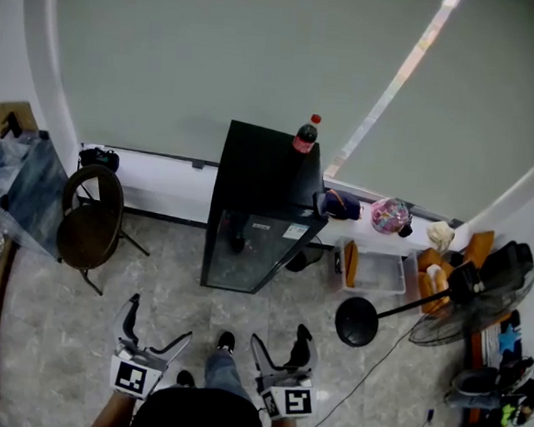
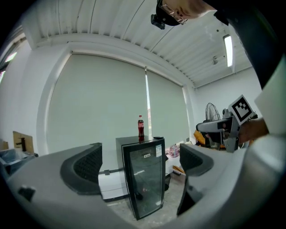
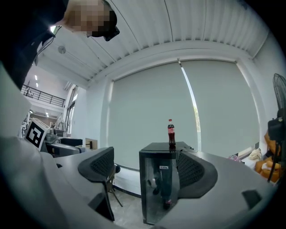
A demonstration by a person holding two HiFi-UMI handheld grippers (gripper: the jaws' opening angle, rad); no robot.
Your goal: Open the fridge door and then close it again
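At the centre of the head view stands the fridge, its glass door shut and well apart from both claws. The left gripper and right gripper hang at the bottom edge, jaws spread, nothing between them. A cola bottle stands upright on the fridge top, so a sharp tug or slam could likely topple it. The small cabinet might also slide. The fan at lower right stands near the door's swing.
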